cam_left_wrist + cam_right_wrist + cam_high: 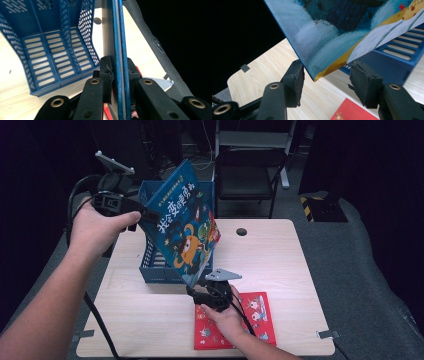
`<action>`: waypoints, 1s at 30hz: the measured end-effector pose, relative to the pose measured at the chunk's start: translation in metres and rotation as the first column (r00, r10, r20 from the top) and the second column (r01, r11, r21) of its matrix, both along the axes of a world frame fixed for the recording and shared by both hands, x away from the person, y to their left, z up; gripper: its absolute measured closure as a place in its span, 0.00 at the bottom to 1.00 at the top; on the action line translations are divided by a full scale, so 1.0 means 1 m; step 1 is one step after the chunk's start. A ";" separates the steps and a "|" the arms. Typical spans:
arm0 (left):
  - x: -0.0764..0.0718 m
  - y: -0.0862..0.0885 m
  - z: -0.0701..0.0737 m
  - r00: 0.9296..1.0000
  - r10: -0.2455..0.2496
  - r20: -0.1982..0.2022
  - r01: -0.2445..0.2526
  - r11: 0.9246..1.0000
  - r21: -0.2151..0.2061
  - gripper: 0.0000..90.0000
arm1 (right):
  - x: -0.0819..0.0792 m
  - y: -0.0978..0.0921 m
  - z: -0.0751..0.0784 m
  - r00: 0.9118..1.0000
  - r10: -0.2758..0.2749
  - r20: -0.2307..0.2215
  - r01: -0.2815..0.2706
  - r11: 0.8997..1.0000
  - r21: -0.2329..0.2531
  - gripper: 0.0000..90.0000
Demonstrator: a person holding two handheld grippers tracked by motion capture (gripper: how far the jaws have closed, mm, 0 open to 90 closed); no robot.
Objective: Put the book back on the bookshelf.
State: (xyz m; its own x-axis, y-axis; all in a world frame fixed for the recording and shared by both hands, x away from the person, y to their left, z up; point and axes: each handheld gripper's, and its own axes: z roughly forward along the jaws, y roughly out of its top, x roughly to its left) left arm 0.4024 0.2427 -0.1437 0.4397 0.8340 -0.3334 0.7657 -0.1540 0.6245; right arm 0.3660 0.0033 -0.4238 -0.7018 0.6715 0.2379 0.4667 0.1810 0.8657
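Underneath everything, a pale wooden table (280, 270), ringed by dark floor

On it, just beyond the right gripper (199, 292) and below the left gripper (142, 215), a blue perforated basket (152, 270) – slotted floor and dividers seen in the left gripper view (50, 55), a blue wall behind the right gripper's jaws in the right gripper view (392, 60)

Held tilted in the air above the basket, a blue picture book (185, 227) with an orange cartoon figure on the cover; upper corner pinched in the left gripper, lower corner hanging down to the right gripper. Seen edge-on in the left gripper view (120, 50), running straight up between the two black jaws, pads pressed against both covers – clamped firmly on the book

In the right gripper view, the book's bottom corner (337, 37) dipping into the gap between the jaws (325, 82), pads standing clear on either side, not touching – spread wide, gripping nothing

Flat on the table beneath and behind the right gripper, a red book (255, 312), partly under the person's right hand (225, 317); a red corner of it showing low between the right gripper's jaws (352, 111)

Wrapped round the left gripper's handle, the person's left hand (95, 227), forearm stretching back to the near edge

Farther off, past the left gripper and the table's far edge, a dark chair (247, 175)

Smallest, a round dark hole (242, 231) in the tabletop, beyond the right gripper
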 end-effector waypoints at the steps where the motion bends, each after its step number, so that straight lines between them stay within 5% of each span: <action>1: 0.000 0.002 0.001 1.000 0.007 0.002 -0.007 1.000 0.001 0.90 | 0.001 0.002 0.001 1.000 0.000 -0.002 0.000 1.000 0.001 0.50; 30: 0.002 0.050 0.005 0.993 0.117 -0.017 -0.117 0.993 0.008 0.91 | 0.020 0.048 0.004 0.997 0.082 -0.013 -0.082 0.997 0.010 0.50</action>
